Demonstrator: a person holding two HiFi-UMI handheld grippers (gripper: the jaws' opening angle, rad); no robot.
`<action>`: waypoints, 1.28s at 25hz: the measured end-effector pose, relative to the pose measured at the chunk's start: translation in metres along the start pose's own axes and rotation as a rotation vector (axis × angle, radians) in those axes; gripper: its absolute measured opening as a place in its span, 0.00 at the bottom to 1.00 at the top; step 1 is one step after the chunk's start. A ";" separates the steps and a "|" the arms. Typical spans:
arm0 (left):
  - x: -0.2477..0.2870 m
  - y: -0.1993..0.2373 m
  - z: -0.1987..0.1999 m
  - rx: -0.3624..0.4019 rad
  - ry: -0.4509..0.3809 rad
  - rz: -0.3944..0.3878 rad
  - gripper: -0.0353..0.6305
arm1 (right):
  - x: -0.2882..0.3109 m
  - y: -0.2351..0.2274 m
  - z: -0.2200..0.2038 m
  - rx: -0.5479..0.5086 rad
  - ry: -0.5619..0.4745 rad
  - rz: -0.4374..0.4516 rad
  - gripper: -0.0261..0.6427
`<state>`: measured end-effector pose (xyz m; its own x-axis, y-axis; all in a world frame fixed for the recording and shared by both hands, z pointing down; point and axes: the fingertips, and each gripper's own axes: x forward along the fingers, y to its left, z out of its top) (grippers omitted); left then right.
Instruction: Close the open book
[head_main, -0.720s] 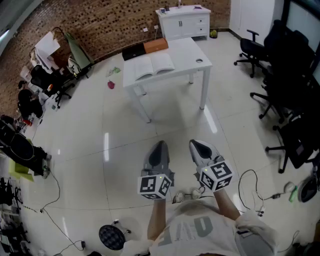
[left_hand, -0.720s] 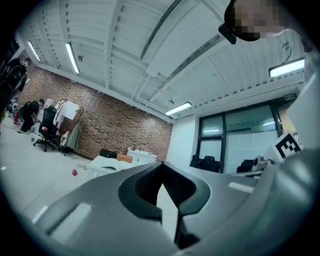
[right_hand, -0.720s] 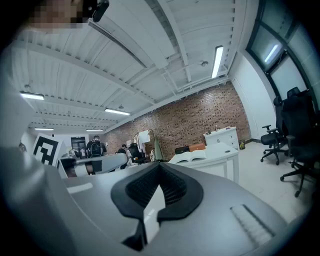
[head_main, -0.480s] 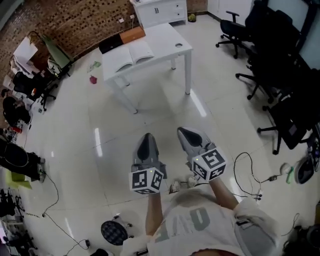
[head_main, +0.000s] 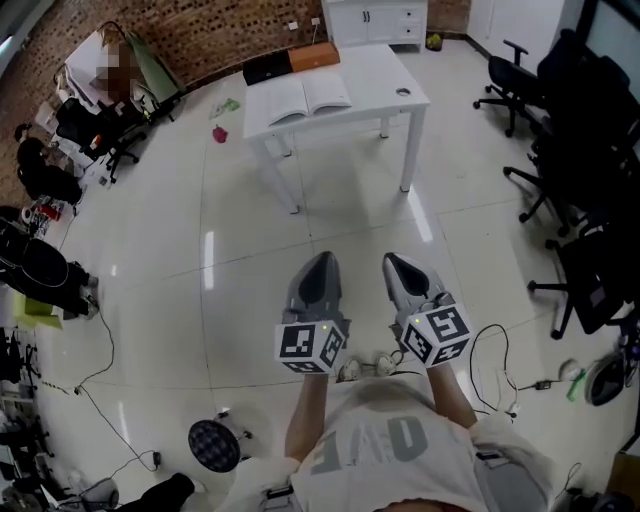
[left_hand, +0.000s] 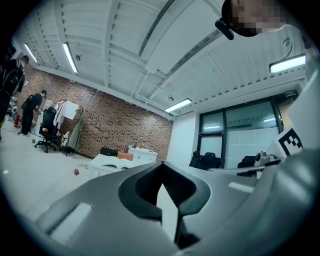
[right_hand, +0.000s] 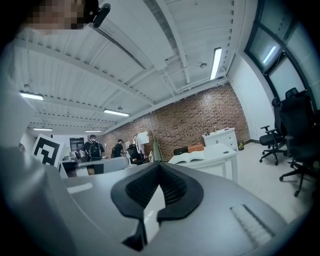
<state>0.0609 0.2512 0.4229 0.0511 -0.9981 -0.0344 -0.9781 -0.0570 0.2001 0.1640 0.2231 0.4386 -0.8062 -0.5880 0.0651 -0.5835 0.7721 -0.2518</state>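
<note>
At the top centre of the head view, the open book (head_main: 310, 97) lies flat on the white table (head_main: 385, 85), well apart from us, so we judge the step in hand to be the approach. Low in that frame our left gripper (head_main: 321, 262) and right gripper (head_main: 393, 263) point level, each with its jaws together on nothing. Next we need to reach the table, part one pair of jaws and catch a cover to fold it over. The pages' print and the book's thickness are too small to tell.
</note>
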 end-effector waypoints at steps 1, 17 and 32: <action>0.000 -0.001 -0.002 -0.004 0.001 0.002 0.08 | -0.001 -0.001 -0.001 0.000 0.003 0.000 0.04; -0.009 0.003 -0.008 -0.015 -0.006 0.017 0.08 | -0.002 0.001 -0.008 0.073 -0.013 0.039 0.04; 0.001 -0.020 -0.012 0.012 -0.009 0.056 0.08 | -0.016 -0.033 -0.013 0.073 0.018 0.033 0.05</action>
<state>0.0833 0.2507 0.4310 -0.0055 -0.9995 -0.0326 -0.9818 -0.0008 0.1901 0.1947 0.2101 0.4588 -0.8271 -0.5573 0.0725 -0.5480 0.7711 -0.3242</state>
